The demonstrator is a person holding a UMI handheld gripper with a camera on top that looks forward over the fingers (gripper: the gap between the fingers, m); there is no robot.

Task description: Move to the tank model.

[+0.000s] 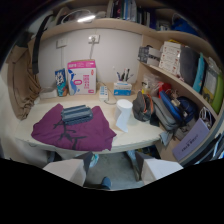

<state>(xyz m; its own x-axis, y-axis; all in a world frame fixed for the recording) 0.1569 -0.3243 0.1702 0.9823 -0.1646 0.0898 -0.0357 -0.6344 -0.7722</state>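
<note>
from where i was steering, the desk (135, 136) sat ahead and well beyond the gripper (111, 172), whose two pale fingers (67, 171) stood spread wide apart with nothing between them but the floor and what looked like a chair base below the desk edge. starting at the far left, a beige cloth (22, 80) hung by the wall, and a small blue-and-white carton (61, 81) stood next to a pink box (82, 76) at the back. nearer, a maroon garment (75, 131) lay spread over the left half of the desk, and on top of it rested the tank model (76, 114), a dark grey ridged block sitting toward the garment's far side. right of that, a white cup-like object (123, 113) stood on bare desk, with a pen holder (122, 86) behind it near the wall. further right, bags and pouches (160, 112) crowded the desk's end under a shelf of boxes (170, 56). i judged the approach barely begun, the model far ahead and a little left of the fingers. the risks i saw: coming in low could knock a finger on the desk's near edge, dragging across the loose garment could shift the model, and drifting right could tip the white object.
</note>
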